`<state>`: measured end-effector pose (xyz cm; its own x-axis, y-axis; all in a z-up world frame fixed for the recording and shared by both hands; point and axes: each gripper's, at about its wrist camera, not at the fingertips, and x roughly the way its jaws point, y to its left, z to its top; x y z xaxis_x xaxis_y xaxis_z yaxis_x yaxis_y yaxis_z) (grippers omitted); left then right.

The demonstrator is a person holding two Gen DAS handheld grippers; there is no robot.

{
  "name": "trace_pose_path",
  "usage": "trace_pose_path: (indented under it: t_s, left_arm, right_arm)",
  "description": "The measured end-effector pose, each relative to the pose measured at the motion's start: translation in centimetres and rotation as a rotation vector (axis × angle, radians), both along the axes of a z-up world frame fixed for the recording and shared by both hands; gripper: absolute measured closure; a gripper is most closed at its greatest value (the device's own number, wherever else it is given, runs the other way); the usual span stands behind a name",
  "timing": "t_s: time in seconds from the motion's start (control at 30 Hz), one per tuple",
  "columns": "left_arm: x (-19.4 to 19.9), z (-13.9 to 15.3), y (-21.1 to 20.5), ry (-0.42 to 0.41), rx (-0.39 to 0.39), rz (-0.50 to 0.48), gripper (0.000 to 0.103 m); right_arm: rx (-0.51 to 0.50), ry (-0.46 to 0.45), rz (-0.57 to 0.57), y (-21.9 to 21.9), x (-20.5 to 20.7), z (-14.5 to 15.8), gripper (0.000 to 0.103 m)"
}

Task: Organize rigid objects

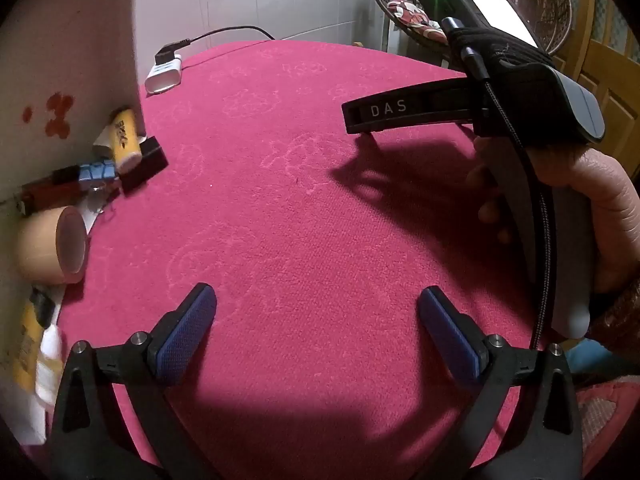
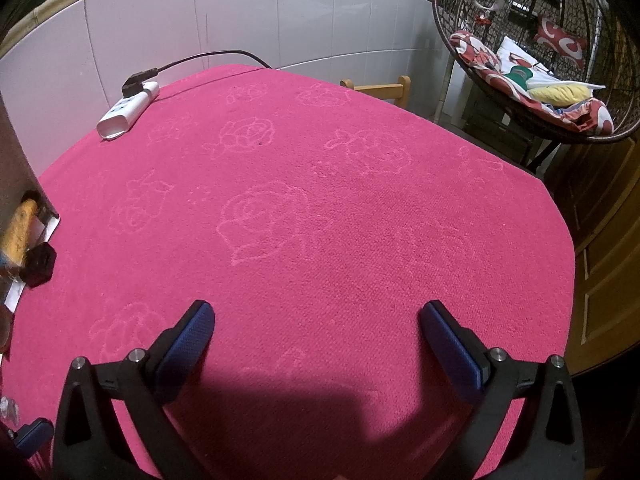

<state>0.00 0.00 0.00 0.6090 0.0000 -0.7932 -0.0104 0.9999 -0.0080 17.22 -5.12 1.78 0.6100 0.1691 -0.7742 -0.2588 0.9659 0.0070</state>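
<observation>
Carpet-like magenta cloth [image 2: 320, 220] with faint rose outlines covers the whole table, white tiled wall [image 2: 240, 12] behind it. Far back a white power strip [image 2: 128, 110] lies plugged in at the cloth's edge. Right of that hangs a wicker egg chair [image 2: 532, 52] full of cushions, beside a wooden door [image 2: 600, 260]. Left gripper [image 1: 316, 312] hovers low, blue pads wide apart, nothing between them. Right gripper [image 2: 316, 328] likewise spread and bare. The clutter sits at the left edge against the wall: tape roll [image 1: 52, 246], yellow tube [image 1: 124, 140], black box [image 1: 144, 164], crowded together.
</observation>
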Motion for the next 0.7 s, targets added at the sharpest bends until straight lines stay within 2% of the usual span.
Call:
trace_pose_path:
  t_s: [0.7]
  left_arm:
    - [0.19, -0.02, 0.06, 0.002, -0.003, 0.000, 0.000]
  right_arm:
    - [0.000, 0.000, 0.000, 0.00, -0.03, -0.01, 0.000]
